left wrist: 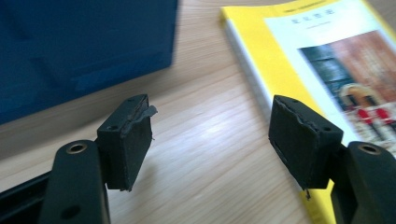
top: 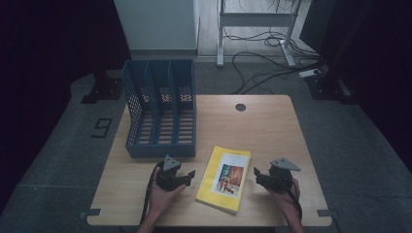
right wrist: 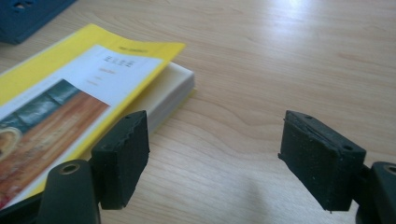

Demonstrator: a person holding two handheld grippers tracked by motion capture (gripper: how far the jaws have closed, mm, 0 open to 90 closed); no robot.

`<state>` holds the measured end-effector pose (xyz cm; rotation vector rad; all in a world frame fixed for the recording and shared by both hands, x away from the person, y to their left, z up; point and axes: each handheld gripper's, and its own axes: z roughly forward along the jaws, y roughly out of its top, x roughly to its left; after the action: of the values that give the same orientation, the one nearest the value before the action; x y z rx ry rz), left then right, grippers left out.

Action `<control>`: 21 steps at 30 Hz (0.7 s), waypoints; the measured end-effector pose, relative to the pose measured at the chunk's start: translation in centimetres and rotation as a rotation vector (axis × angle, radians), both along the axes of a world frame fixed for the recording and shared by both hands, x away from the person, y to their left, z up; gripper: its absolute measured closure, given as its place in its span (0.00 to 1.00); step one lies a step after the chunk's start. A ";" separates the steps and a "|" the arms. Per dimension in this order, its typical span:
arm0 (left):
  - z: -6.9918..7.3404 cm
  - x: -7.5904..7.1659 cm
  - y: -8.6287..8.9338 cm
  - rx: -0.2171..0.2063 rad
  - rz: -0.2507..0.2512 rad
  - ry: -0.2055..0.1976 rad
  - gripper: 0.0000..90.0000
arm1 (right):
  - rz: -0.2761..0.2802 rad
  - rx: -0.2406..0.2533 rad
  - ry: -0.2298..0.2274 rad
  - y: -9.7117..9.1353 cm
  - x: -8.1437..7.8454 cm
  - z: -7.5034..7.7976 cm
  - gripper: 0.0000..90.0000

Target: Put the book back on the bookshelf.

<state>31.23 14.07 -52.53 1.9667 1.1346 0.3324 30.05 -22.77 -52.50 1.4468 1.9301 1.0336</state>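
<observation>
A yellow book point(top: 225, 178) with a picture on its cover lies flat on the wooden table point(top: 262, 126), near the front edge. My left gripper point(top: 190, 175) sits just left of the book, open with nothing between its jaws. My right gripper point(top: 256, 175) sits just right of the book, also open and empty. In the left gripper view the book point(left wrist: 299, 60) lies at the right, with bare wood between the pads point(left wrist: 128, 142). In the right gripper view the book point(right wrist: 79, 93) lies at the left, its top cover corner lifted slightly off the pages.
A blue three-slot file organiser point(top: 160, 109) stands at the table's back left, its front wall point(left wrist: 84, 46) close to my left gripper. A round cable hole point(top: 240, 107) is near the table's far edge. Cables lie on the floor beyond.
</observation>
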 end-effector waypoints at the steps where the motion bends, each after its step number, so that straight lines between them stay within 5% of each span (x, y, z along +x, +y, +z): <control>1: 0.0 0.0 -0.5 -0.006 -0.010 0.006 0.33 | 0.003 0.001 0.000 0.2 0.0 0.1 0.26; 15: -1.6 -0.5 -4.9 0.019 -0.111 0.060 0.35 | 0.054 0.015 -0.009 3.1 0.0 0.5 0.26; 21: -1.8 -0.7 -5.4 0.009 -0.124 0.066 0.35 | 0.060 0.019 -0.002 4.4 0.3 0.2 0.26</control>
<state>30.57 8.64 -54.34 2.0582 1.0477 0.2090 30.30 -18.39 -52.25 1.4058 1.9784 1.0825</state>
